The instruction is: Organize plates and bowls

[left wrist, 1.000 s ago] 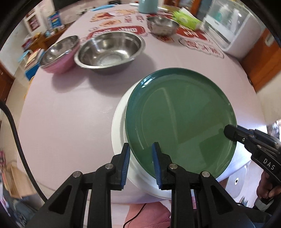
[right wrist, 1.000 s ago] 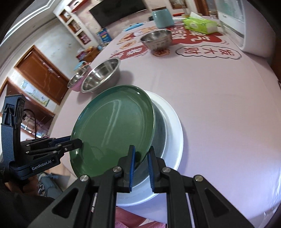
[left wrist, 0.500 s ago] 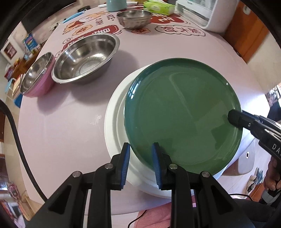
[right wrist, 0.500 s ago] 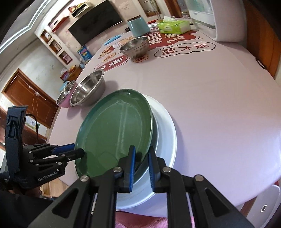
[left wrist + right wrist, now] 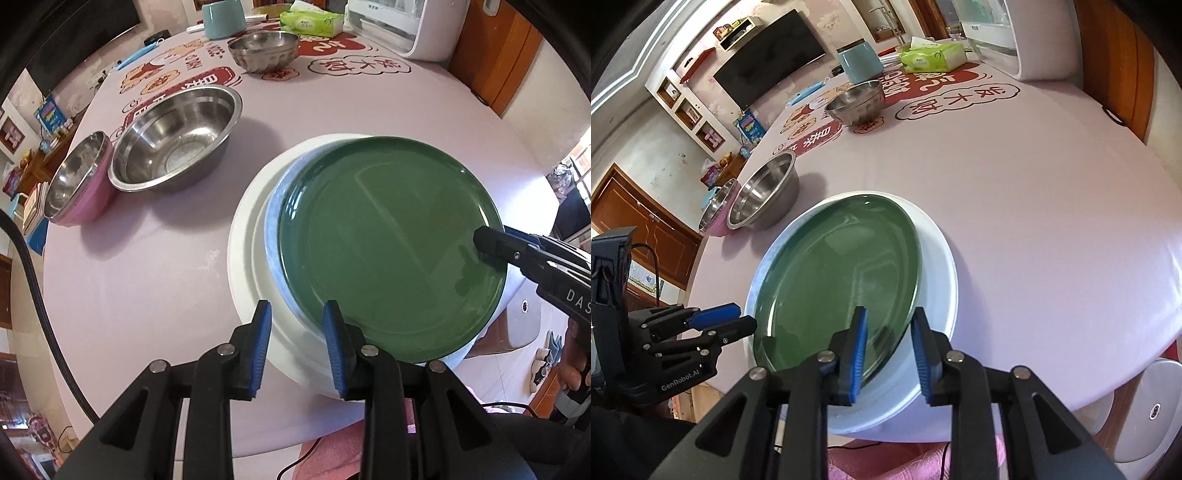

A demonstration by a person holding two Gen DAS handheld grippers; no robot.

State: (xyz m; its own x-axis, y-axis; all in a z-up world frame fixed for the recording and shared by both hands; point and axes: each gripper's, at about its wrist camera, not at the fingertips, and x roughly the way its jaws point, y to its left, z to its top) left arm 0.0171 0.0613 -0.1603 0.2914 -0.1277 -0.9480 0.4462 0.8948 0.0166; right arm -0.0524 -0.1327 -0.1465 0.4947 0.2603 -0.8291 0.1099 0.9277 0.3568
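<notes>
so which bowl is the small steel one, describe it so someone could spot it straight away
Start at the round table with the pale pink cloth and look to its far side, where the red and white print is. The small steel bowl stands alone on that print, in front of the teal container. Unlike the large steel bowl and the pink-sided bowl, it has ribbed sides and no neighbour touching it.

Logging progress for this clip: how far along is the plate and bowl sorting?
Done: the green plate lies on the pale blue plate and white plate. In hand: nothing; the left tongs and right tongs have just been opening, their pads straddling the plate rims. Left: the big steel bowl, pink bowl and small steel bowl stand apart, unstacked.
</notes>
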